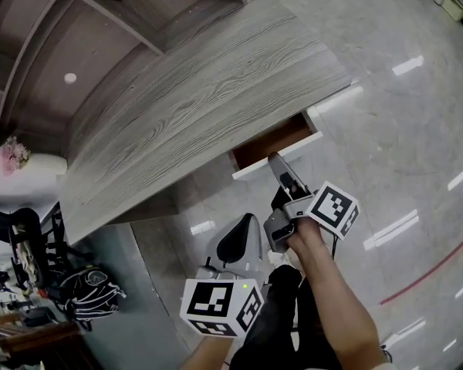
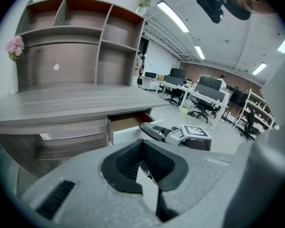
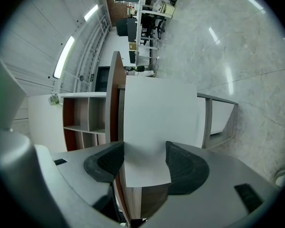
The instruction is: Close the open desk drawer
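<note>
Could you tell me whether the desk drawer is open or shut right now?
Open: the drawer juts out from under the desktop, its brown inside showing behind the white front.

An open-plan office: rows of desks [image 2: 192, 92] with monitors [image 2: 210, 83], swivel chairs [image 2: 202, 111], strip lights [image 2: 173, 16].

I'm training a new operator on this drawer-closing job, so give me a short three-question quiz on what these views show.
1. True or false: the left claw holds nothing.
2. Which one points at the white drawer front: A) left claw, B) right claw?
3. Fill in: the desk drawer is ____.
Key: 1 true; 2 B; 3 open.
</note>
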Demonstrator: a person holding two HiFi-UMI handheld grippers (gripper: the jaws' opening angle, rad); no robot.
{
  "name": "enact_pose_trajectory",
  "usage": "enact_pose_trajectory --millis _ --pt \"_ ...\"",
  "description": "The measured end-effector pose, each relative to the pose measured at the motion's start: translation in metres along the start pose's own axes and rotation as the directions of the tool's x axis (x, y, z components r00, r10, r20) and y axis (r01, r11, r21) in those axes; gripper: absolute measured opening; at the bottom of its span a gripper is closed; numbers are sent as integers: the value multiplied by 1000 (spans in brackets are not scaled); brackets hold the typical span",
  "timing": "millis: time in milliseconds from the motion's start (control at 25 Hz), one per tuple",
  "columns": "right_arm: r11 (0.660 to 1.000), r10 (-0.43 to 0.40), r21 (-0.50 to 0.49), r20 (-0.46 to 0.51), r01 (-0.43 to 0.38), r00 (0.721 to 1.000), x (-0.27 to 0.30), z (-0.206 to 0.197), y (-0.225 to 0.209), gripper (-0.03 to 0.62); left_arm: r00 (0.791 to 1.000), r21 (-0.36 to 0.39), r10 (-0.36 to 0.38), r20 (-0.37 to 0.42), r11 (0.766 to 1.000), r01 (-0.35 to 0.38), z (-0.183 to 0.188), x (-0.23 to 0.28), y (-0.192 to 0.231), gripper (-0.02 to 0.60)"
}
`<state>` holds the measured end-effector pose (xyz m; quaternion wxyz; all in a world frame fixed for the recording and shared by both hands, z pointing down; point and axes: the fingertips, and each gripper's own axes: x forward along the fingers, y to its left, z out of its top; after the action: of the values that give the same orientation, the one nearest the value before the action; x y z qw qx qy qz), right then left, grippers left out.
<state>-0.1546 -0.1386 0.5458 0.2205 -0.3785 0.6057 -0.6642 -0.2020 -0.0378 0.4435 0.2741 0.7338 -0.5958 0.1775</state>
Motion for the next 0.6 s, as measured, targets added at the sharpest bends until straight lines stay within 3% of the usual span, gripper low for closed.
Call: enact_pose_trajectory --millis 200,600 --pt "999 53 -6 6 -53 999 19 7 7 258 1000 4 1 -8 1000 0 -2 1 8 2" --pt "998 58 -28 19 -58 998 42 12 11 259 1000 1 -9 -14 1000 9 2 9 23 2"
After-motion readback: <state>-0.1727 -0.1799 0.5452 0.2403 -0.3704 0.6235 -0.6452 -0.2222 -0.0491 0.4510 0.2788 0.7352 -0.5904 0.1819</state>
